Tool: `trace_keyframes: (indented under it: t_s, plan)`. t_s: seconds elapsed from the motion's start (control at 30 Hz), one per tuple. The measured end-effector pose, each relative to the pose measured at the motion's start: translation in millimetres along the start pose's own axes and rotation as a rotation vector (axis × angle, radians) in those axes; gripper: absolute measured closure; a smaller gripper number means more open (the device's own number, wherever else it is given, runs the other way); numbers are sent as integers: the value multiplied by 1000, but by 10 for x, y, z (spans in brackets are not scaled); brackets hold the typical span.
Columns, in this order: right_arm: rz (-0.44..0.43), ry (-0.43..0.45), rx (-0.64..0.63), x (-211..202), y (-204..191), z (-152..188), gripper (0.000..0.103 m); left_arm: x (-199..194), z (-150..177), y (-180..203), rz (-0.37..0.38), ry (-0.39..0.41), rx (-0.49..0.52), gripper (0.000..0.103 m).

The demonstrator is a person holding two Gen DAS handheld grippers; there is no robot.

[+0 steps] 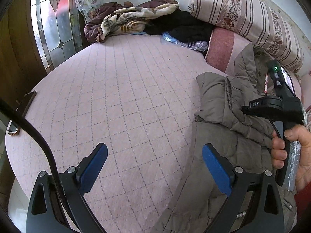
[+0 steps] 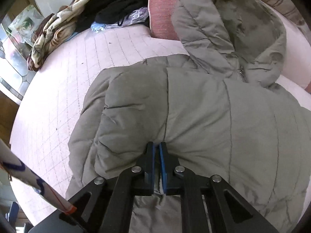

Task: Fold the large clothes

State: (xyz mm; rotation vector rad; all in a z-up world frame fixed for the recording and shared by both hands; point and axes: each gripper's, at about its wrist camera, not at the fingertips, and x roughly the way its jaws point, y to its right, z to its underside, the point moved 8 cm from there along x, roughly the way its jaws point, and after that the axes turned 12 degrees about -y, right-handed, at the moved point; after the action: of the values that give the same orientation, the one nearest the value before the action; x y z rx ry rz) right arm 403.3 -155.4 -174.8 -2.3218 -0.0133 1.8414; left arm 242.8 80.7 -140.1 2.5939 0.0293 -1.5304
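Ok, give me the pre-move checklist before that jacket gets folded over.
1. Right tool shut on the jacket: ok, fabric pinched.
2. Left tool open and free: ok, holds nothing.
3. Bed cover bare beside the jacket: ok.
4. Hood laid flat: not ok, bunched against the pillow.
5. Phone clear of the fold: ok, at the bed's edge.
6. Sleeves tucked: cannot tell.

A wide stretch of the pink quilted bed (image 1: pixel 126 97) lies bare on the left, open to a passing tool. The puffy jacket (image 2: pixel 194 106) fills the near right. Far off, a heap of blankets (image 1: pixel 126 21), dark clothes (image 1: pixel 184 27) and a striped bolster (image 1: pixel 243 19) block the way. A phone (image 1: pixel 13 129) sits at the near left edge.
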Motion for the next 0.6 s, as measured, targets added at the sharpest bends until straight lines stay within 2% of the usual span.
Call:
trace_keyframes:
  t_s: [0.1,0.17,0.23,0.27,0.33,0.47,0.6]
  plan:
    - [16,28,20,-97,24,14,94,26,-1,27,-14,-3,-1,5]
    - [-16,60,28,-267,49,32,91,32,7,46,-30,1,1,5]
    - [-37,105,45,-513,176,92,68,51,26,65,-45,0,9,5]
    - [-22,129,55,-617,273,129,65,61,34,70,-51,-2,13,5]
    - [45,158,81,-785,576,239,64,115,72,92,-62,-20,25,5]
    - [199,154,173,-863,1281,521,64,164,132,133,-55,-46,39,5]
    - [208,92,290,-668,1804,797,64,126,159,233,-47,-31,57,5]
